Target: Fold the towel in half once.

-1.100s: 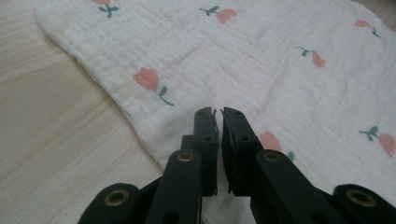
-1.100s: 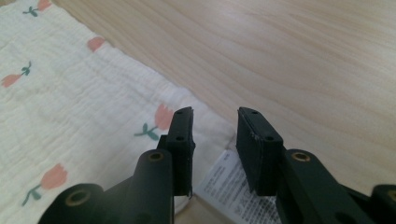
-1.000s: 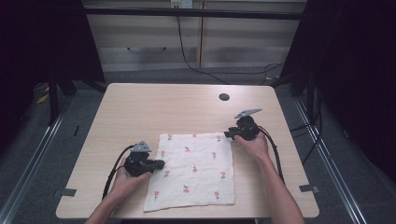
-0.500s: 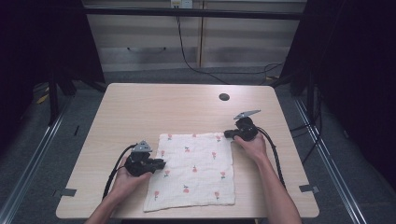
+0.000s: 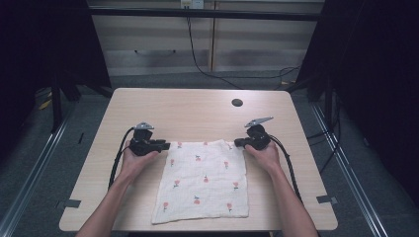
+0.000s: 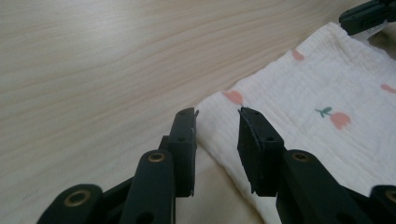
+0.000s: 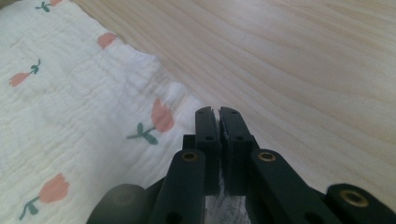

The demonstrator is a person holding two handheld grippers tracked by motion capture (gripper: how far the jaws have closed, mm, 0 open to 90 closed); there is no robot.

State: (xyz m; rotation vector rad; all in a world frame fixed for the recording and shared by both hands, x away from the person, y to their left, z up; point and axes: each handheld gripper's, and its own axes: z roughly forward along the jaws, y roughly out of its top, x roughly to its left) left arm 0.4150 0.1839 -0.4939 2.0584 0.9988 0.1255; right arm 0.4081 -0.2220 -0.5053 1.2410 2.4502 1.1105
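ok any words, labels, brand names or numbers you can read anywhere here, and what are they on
None can be read.
cloth: printed with small pink tulips, no lettering.
table: bare wood grain and a dark round hole, no marks.
left gripper and right gripper: plain black jaws with brass rivets, no brand visible.
White scrap between the right gripper's jaws near the bottom of the right gripper view: faint specks, too blurred to read as text.
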